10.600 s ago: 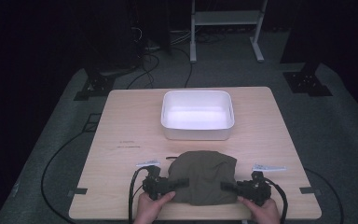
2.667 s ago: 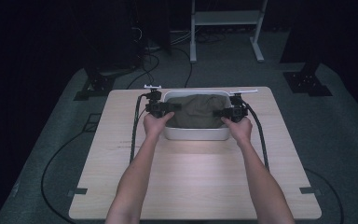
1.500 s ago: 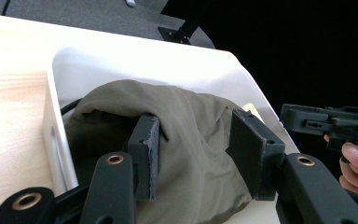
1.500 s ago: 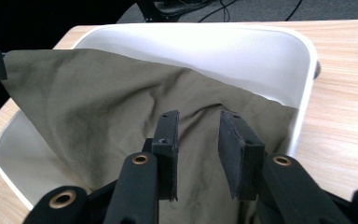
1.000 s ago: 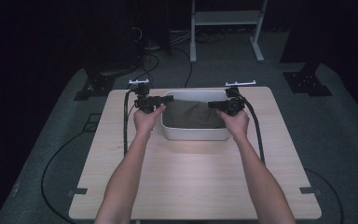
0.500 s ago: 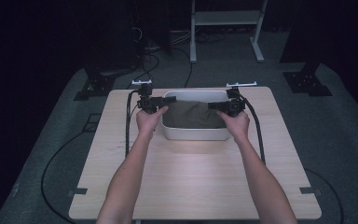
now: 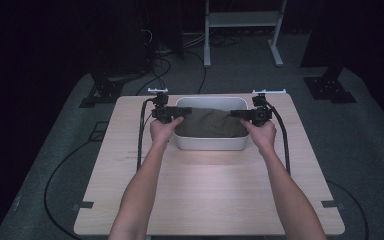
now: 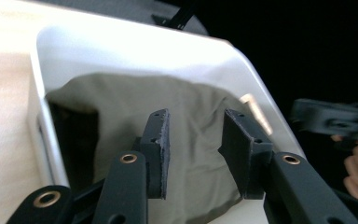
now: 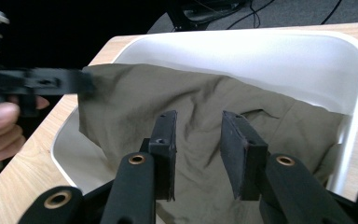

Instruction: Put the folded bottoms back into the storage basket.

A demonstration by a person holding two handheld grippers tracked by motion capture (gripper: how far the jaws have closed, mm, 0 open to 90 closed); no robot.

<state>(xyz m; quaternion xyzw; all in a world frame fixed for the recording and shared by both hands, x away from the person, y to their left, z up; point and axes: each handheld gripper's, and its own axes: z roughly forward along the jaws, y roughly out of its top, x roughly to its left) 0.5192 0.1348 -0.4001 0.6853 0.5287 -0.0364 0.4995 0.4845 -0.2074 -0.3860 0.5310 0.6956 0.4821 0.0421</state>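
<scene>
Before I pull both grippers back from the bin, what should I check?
1. Olive cloth lies in the white bin: ok.
2. Left gripper free of the cloth: ok; its fingers have just been closing, with a gap and nothing between them.
3. Right gripper free of the cloth: ok; its fingers have just been opening, nothing between them.
4. Cloth's raised corner, near the left gripper, clear of the bin's rim: cannot tell.
5. Both grippers at opposite ends of the bin: ok.

Wood table (image 7: 205,200) on grey carpet (image 7: 360,150) — white rack legs (image 7: 240,30) behind, dark stand base (image 7: 330,87) rt.
</scene>
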